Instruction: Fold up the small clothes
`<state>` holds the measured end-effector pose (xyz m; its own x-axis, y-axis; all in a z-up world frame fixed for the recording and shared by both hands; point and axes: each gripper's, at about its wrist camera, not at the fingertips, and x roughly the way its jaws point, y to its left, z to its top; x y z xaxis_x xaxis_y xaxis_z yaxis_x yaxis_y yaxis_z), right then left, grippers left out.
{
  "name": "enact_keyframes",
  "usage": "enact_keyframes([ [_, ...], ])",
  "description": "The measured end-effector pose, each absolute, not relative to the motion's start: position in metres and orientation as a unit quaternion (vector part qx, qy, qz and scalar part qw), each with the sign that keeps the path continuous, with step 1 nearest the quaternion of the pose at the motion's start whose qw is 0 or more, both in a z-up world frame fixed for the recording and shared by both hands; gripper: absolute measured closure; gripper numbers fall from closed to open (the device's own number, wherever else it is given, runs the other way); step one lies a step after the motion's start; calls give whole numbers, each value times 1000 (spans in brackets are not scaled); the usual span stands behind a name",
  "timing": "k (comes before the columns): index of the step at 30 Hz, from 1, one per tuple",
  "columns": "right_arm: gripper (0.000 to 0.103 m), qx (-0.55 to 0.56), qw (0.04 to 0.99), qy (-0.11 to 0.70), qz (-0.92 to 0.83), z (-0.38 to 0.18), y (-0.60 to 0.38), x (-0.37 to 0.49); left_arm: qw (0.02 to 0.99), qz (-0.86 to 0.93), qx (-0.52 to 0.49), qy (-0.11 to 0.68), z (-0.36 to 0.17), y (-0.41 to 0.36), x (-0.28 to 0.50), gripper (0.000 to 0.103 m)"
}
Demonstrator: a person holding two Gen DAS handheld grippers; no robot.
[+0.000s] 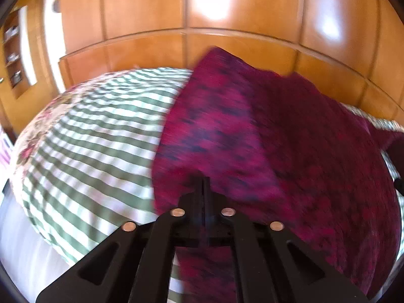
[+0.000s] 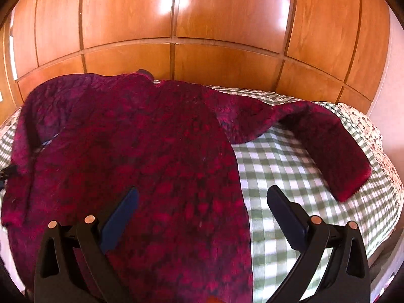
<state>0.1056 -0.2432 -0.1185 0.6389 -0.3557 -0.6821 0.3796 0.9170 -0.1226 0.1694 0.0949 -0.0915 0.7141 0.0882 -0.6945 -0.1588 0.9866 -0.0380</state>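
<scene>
A magenta knitted sweater with dark flecks (image 2: pixel 141 151) lies spread on a green-and-white checked bedspread (image 2: pixel 290 166). Its right sleeve (image 2: pixel 335 151) bends out to the right. In the left wrist view the sweater's left side (image 1: pixel 252 131) is lifted and folded over, blurred. My left gripper (image 1: pixel 203 180) is shut on the sweater's left edge. My right gripper (image 2: pixel 202 197) is open and empty, hovering over the sweater's lower right hem, left finger (image 2: pixel 123 212) above the knit, right finger (image 2: pixel 285 212) above the bedspread.
Glossy wooden wardrobe doors (image 2: pixel 176 25) stand behind the bed. The bedspread (image 1: pixel 88 139) has a floral border (image 1: pixel 50 111) at the left and on the right edge (image 2: pixel 373 131). A shelf niche (image 1: pixel 14 58) is at far left.
</scene>
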Motion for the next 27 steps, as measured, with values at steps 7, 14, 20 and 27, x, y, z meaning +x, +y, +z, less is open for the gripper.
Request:
enact_keyframes([
  [7,2,19,898,389,-205,-139,-263,133,918,69,-147,362,-81,154,175,103],
  [14,2,66,893,398,-200,-171,-275,130,928,9,-134,348,-67,131,165,31],
  [20,2,103,896,390,-185,-174,-286,124,935,-56,-56,345,-68,71,148,22],
  [27,2,102,899,384,-187,-175,-284,124,909,-44,102,402,-114,22,144,55],
])
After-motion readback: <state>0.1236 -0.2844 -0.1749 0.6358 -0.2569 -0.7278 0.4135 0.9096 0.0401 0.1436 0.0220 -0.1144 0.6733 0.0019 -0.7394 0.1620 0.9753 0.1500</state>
